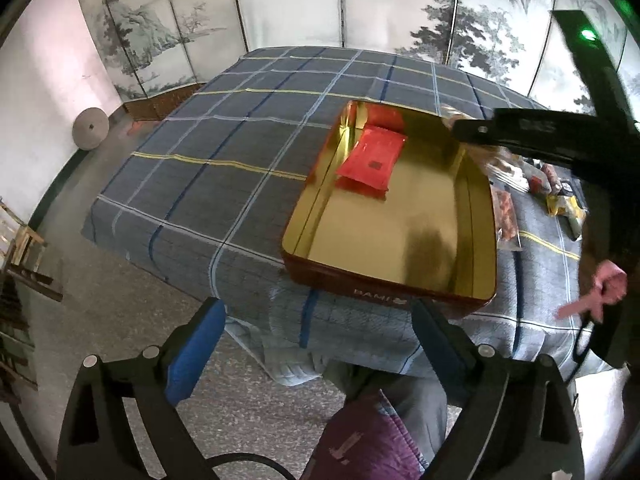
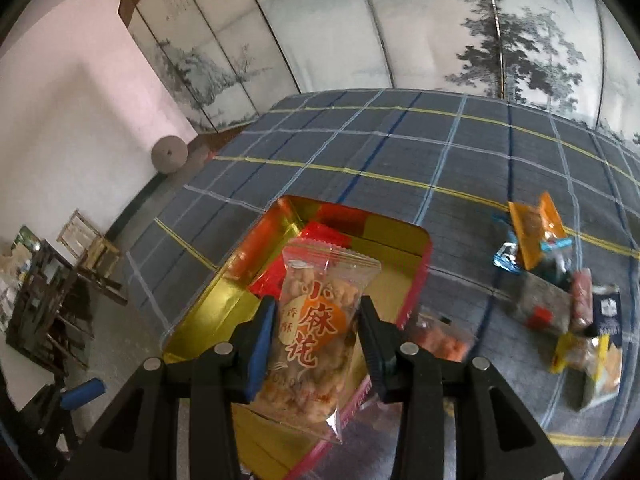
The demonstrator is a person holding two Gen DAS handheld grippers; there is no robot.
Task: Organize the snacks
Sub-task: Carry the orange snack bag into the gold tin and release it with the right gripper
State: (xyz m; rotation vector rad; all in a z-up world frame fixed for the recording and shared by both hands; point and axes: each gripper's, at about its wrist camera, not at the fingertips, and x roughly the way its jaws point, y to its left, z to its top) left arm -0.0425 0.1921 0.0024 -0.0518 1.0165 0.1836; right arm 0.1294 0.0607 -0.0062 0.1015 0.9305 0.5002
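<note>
- The right wrist view alone shows the loose snacks (image 2: 560, 300) heaped on the checked cloth (image 2: 400, 152), to the right of the tin (image 2: 424, 248).
- The right gripper (image 2: 318, 336) pinches a clear snack packet (image 2: 316, 320) between its pads, above the tin's near end.
- The left wrist view shows the red packets (image 1: 370, 160) lying at the tin's far end.
- The left gripper (image 1: 320, 320) stands wide, holding nothing, before the tin's near wall (image 1: 360, 284).

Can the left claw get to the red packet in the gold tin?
Probably yes. The left claw is open and empty at the tin's near edge, and the tin has no lid. The red packet lies flat at the far end. The right claw, holding a snack, hovers nearby and might get in the way.
</note>
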